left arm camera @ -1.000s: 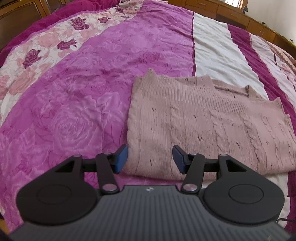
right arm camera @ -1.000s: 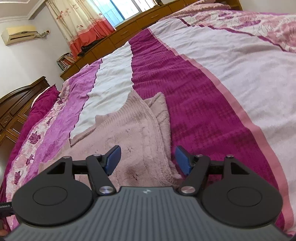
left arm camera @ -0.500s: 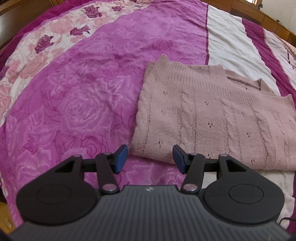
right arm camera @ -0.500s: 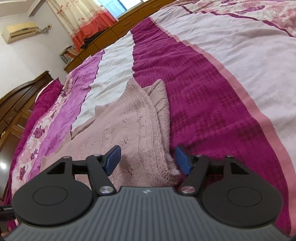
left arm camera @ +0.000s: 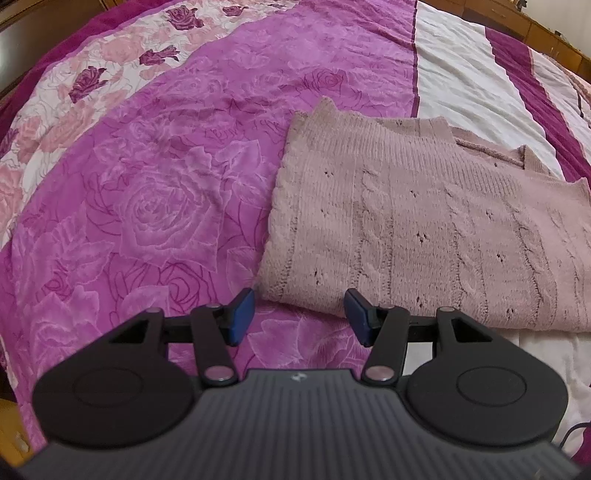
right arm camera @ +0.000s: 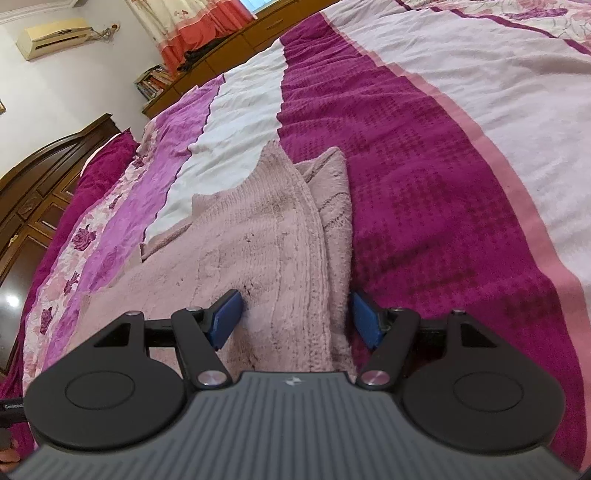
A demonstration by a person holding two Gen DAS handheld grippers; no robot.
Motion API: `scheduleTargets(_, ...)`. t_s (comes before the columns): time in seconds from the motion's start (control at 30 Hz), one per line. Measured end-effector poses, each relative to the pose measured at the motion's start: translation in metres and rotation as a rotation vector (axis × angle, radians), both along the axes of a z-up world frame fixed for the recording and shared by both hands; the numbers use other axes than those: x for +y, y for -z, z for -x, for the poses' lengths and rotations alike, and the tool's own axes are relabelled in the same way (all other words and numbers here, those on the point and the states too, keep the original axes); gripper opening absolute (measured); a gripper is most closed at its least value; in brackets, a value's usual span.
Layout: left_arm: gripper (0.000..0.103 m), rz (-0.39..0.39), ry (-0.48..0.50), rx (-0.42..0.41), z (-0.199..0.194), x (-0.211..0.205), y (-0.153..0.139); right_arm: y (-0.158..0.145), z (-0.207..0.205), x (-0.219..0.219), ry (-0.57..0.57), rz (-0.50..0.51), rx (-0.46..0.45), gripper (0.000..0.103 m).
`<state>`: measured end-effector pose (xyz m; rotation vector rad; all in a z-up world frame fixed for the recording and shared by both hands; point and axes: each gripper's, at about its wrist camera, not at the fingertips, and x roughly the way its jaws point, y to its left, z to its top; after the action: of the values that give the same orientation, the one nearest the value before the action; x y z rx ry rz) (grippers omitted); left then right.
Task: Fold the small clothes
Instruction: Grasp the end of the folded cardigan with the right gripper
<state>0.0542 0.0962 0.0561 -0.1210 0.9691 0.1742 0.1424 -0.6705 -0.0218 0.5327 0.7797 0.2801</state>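
Observation:
A dusty-pink cable-knit sweater (left arm camera: 424,229) lies flat on the bed, folded into a rough rectangle. In the left wrist view my left gripper (left arm camera: 298,317) hovers just in front of the sweater's near left corner, jaws open, nothing between the blue pads (left arm camera: 240,315). In the right wrist view the same sweater (right arm camera: 266,236) stretches away from me, with its layered right edge running between the jaws. My right gripper (right arm camera: 295,319) is open over that edge; the pads (right arm camera: 364,321) stand apart from the knit on both sides.
The bedspread has magenta rose-pattern bands (left arm camera: 147,206), white stripes (left arm camera: 458,74) and a dark magenta band (right arm camera: 424,192). A dark wooden headboard (right arm camera: 40,184) is at the left. Wooden cabinets, books and a curtain (right arm camera: 207,29) line the far wall.
The left wrist view has tipped downward, so the sweater's near corner now sits further from the pads. My right gripper has moved lower and closer along the sweater's right edge.

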Motion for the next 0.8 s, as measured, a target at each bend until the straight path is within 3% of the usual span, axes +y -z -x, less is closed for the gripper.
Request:
scheduleTargets(0.13, 0.056, -0.003, -0.003, 0.006, -0.001, -0.001, 0.001, -0.001, -0.005, -0.001, -0.045, -0.013, 0.002, 0.072)
scheduleTargets(0.37, 0.056, -0.003, 0.001, 0.009, 0.000, -0.001, 0.001, 0.008, -0.010, -0.003, -0.071, -0.152, -0.028, 0.068)
scheduleTargets(0.47, 0.056, -0.007, 0.000, 0.014, -0.001, 0.000, 0.002, 0.013, -0.010, -0.004, -0.038, -0.206, -0.042, 0.055)
scheduleTargets(0.53, 0.056, -0.007, -0.006, 0.013, -0.001, 0.001, 0.001, 0.017, -0.011, -0.008, -0.015, -0.256, -0.038, 0.039)
scheduleTargets(0.63, 0.056, -0.010, -0.011, 0.010, 0.001, 0.003, 0.001, 0.020, -0.012, -0.012, 0.002, -0.309, -0.042, 0.029)
scheduleTargets(0.8, 0.055, -0.015, -0.018, 0.012, 0.002, 0.006, 0.001, 0.010, -0.010, -0.014, 0.014, -0.382, -0.086, 0.023)
